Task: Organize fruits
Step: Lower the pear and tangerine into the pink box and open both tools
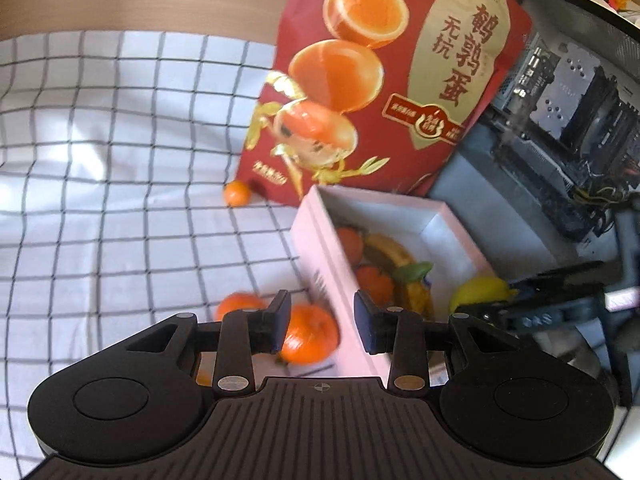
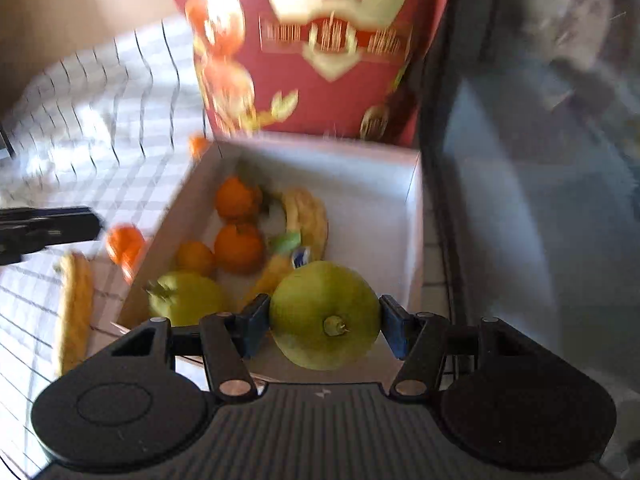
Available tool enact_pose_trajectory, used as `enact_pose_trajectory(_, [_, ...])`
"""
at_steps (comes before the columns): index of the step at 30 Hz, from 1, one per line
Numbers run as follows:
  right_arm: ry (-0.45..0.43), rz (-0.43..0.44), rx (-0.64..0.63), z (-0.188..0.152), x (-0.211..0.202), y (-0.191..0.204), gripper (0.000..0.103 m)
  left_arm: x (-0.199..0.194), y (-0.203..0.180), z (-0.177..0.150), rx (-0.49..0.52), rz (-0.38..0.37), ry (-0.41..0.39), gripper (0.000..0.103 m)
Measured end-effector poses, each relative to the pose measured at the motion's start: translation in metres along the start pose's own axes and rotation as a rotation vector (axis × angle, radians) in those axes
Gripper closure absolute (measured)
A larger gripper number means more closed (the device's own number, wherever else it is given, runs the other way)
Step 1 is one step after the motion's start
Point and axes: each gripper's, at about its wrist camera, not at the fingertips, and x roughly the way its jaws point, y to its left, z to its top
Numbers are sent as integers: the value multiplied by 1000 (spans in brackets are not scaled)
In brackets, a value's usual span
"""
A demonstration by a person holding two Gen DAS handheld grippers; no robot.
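A white box (image 2: 414, 184) holds oranges (image 2: 239, 247), a banana (image 2: 308, 216) and a green fruit (image 2: 188, 298). My right gripper (image 2: 324, 326) is shut on a green apple (image 2: 324, 320) and holds it over the box's near end. The box (image 1: 320, 256) also shows in the left wrist view, with the apple (image 1: 480, 292) held by the right gripper (image 1: 520, 308). My left gripper (image 1: 323, 322) is open and empty, above an orange (image 1: 310, 334) lying on the cloth beside the box's left wall. Another orange (image 1: 237, 305) lies just left of it, and a small one (image 1: 237, 193) farther back.
A checked cloth (image 1: 100, 160) covers the table. A large red snack bag (image 1: 380, 80) stands behind the box. A computer case (image 1: 560, 120) stands at the right. A banana (image 2: 74, 312) and an orange (image 2: 125, 246) lie on the cloth left of the box.
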Motion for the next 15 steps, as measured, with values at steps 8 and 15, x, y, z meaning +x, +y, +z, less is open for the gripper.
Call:
enact_pose_trajectory(8, [114,-50,-61,4,31,15,44,-22,42,-12,-56,64,-24,64])
enact_pose_trajectory(15, [100,-42,-13,-1,27,15,44,-35,70,-22,-104,88,-26,65])
